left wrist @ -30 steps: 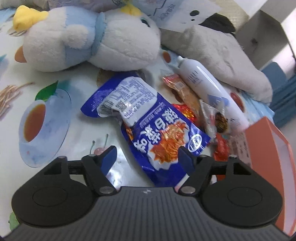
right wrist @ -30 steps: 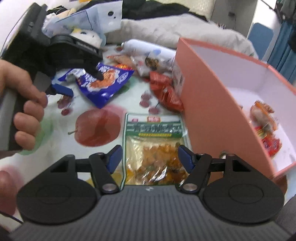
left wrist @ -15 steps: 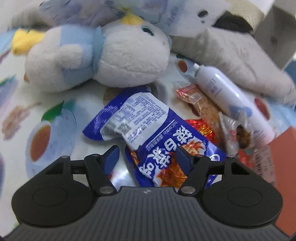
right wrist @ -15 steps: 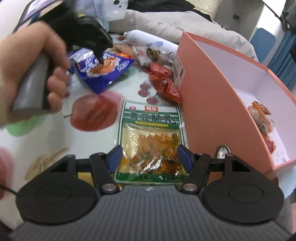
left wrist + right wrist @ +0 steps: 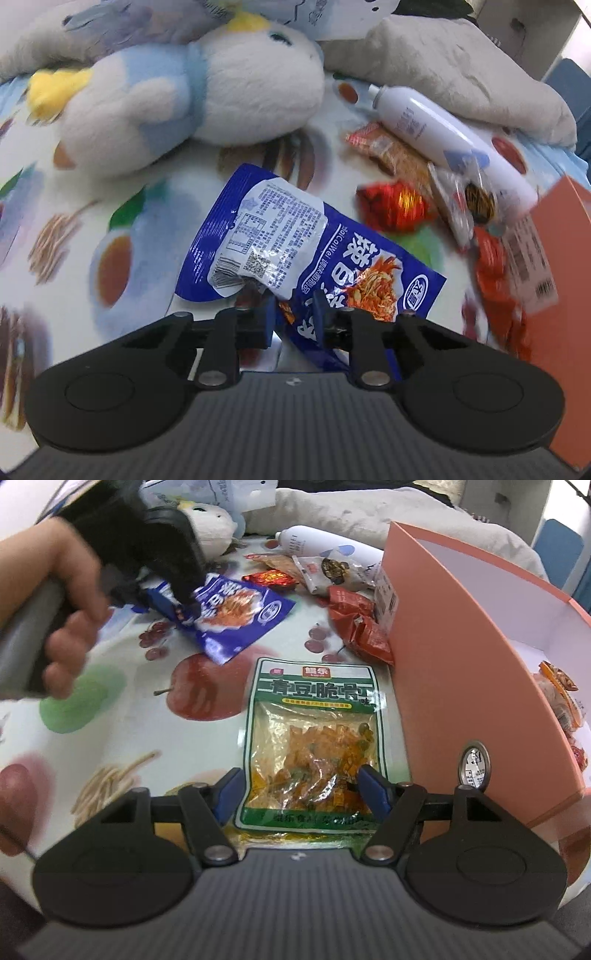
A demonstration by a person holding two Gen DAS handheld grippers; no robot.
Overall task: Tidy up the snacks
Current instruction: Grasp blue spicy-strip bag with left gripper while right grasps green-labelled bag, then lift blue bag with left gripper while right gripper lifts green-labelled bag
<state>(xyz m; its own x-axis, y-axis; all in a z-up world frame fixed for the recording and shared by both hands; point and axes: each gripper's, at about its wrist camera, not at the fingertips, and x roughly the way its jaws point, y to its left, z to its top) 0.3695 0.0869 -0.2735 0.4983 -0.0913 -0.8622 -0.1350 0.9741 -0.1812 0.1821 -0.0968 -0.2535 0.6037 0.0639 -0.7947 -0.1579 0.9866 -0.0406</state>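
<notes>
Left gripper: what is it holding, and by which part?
The left gripper is closing on the blue snack bag, pinching its near bottom edge. The right gripper holds nothing.

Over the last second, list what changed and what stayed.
The left gripper went from wide open to closing on the blue packet, whose near edge is now between its pads. The right gripper stayed open over the green packet; the box stayed put.
</notes>
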